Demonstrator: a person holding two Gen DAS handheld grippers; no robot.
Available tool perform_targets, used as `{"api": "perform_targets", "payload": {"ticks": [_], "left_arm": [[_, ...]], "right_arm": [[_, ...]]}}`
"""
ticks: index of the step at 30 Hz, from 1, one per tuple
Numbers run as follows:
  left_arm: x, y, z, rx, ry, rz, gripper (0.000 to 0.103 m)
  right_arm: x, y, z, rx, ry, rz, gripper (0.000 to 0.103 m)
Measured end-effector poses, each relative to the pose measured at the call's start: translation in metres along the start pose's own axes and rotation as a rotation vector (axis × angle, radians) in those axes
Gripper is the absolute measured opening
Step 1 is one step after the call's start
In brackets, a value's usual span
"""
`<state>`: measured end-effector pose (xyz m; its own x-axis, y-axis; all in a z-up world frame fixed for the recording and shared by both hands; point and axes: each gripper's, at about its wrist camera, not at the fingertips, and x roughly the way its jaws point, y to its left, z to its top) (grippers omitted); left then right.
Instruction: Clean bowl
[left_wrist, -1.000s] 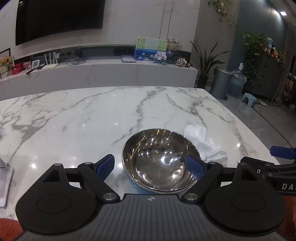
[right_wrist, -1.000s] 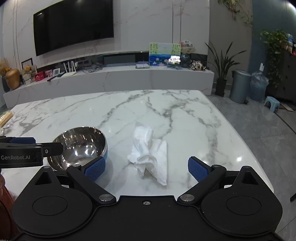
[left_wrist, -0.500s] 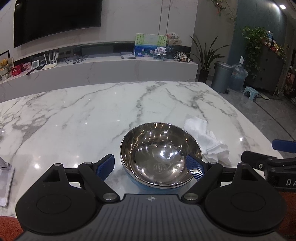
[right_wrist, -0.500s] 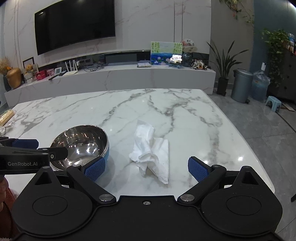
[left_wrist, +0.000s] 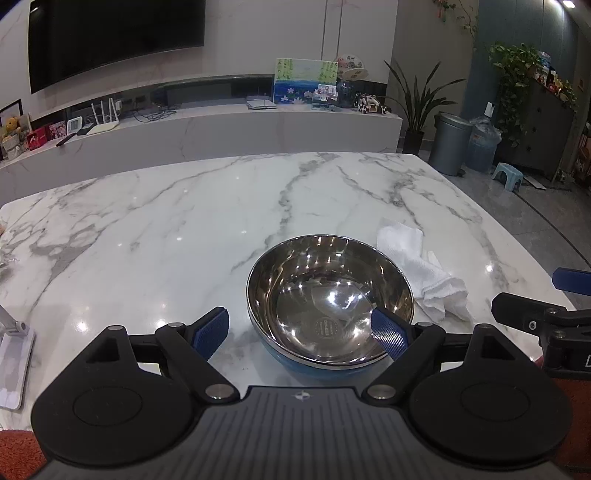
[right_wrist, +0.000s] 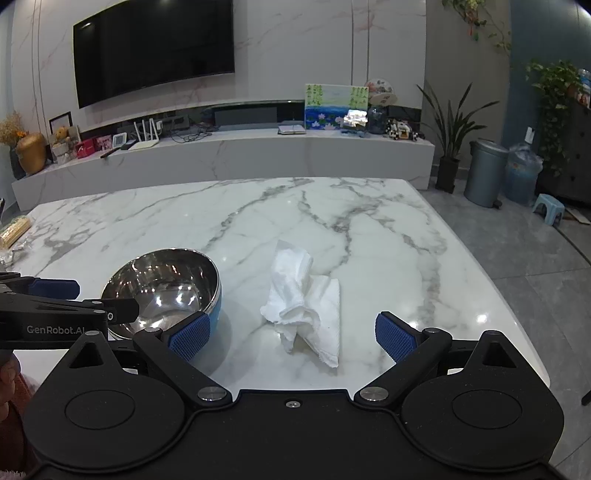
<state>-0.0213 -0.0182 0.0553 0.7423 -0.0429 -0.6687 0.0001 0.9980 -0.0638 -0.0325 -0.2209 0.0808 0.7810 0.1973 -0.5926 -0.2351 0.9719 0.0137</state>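
A steel bowl (left_wrist: 328, 299) with a blue outside stands on the marble table near its front edge; it also shows in the right wrist view (right_wrist: 166, 288). My left gripper (left_wrist: 299, 332) is open, its right pad inside the bowl's near rim and its left pad outside on the left. A crumpled white cloth (right_wrist: 303, 299) lies right of the bowl, also in the left wrist view (left_wrist: 424, 273). My right gripper (right_wrist: 291, 334) is open and empty, just in front of the cloth.
The marble table (left_wrist: 221, 221) ends close on the right, with floor beyond (right_wrist: 535, 277). A white flat device (left_wrist: 11, 354) lies at the table's left front. A yellow packet (right_wrist: 14, 230) lies at the far left edge.
The left gripper has shifted left and lifted slightly, so the bowl sits more to its right with the right pad inside the rim. The right gripper has barely moved.
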Motion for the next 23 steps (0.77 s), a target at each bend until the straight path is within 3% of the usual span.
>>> {"api": "perform_targets", "payload": {"ticks": [23], "left_arm": [[0.0044, 0.004, -0.0015, -0.003, 0.033, 0.024, 0.084]], "right_arm": [[0.0012, 0.0035, -0.0034, 0.005, 0.021, 0.014, 0.095]]}}
